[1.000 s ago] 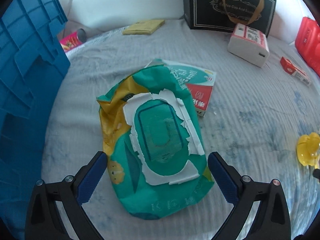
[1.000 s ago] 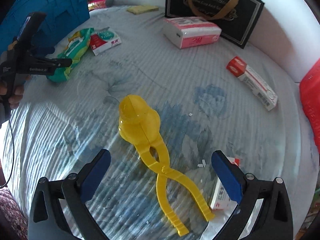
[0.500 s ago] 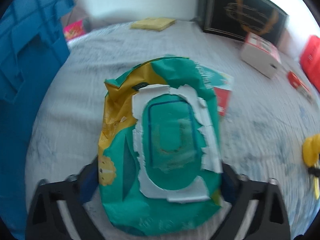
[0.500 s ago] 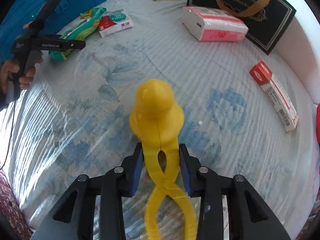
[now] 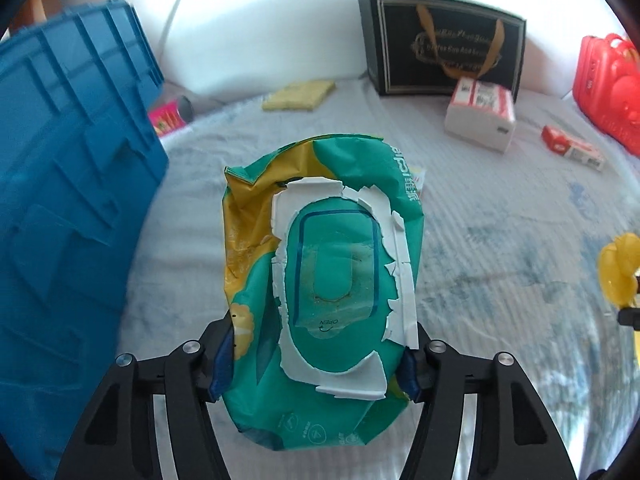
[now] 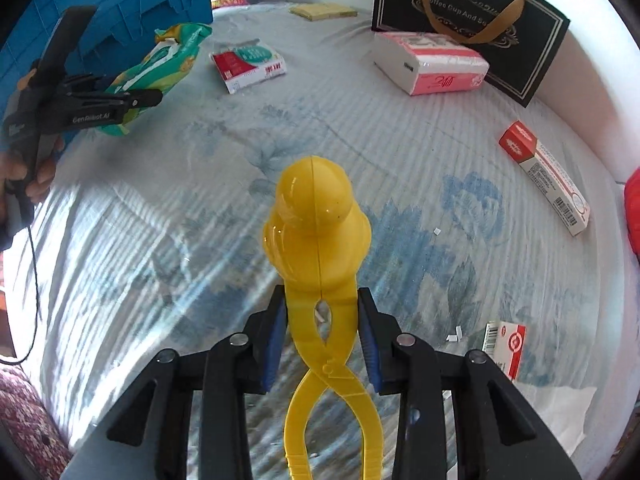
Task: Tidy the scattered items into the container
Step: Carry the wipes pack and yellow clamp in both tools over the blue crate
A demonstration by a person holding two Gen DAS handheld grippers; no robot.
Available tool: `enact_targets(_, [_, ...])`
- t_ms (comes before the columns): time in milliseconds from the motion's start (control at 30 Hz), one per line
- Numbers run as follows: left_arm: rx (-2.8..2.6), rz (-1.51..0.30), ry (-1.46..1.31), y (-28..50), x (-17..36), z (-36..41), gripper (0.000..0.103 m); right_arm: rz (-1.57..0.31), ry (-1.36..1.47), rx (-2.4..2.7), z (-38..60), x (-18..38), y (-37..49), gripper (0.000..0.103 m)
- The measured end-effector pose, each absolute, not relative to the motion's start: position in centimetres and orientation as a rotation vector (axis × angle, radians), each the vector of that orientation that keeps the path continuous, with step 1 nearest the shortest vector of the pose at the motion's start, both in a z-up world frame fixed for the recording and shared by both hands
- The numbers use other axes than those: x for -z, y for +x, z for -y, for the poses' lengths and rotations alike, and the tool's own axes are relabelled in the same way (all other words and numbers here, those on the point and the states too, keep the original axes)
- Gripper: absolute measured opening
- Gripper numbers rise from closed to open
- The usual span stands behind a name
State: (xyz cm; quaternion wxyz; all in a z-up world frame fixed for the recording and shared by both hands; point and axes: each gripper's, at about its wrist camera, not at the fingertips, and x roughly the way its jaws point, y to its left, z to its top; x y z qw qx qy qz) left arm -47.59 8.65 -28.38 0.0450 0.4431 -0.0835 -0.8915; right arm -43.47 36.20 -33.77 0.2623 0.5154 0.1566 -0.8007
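A second ago both claws stood wide open over their targets on the bed (image 6: pixel 400 128); now the left claw (image 5: pixel 316 364) has closed on the wipes pack (image 5: pixel 324 280) and raised it beside the blue crate (image 5: pixel 68 200). The right claw (image 6: pixel 322 332) has clamped the yellow tongs (image 6: pixel 318 232) just below their rounded head, lifted clear of the bedsheet.

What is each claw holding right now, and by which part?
The left claw grips the green wipes pack across its near end. The right claw pinches the yellow duck-shaped tongs at the neck just above the hinge.
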Motion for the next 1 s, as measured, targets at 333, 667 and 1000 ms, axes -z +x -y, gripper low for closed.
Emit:
enact_targets(333, [2.732,0.271,1.105,-41.1,19.9,-8.6,0.062,-0.336,1.197,2.240,-33.8,25.7,-40.3,0.033])
enact_targets(667, [2.715,0.187,0.803,-31.9,8.9,-6.9,0.062,-0.302,0.876,2.243,-28.1,15.2,-35.4,0.033])
enact_targets(1000, [2.729,0.099,0.615,-24.1,0.7,1.9,0.063,-0.247,0.628,2.193,-18.5,5.5,-31.1,0.033])
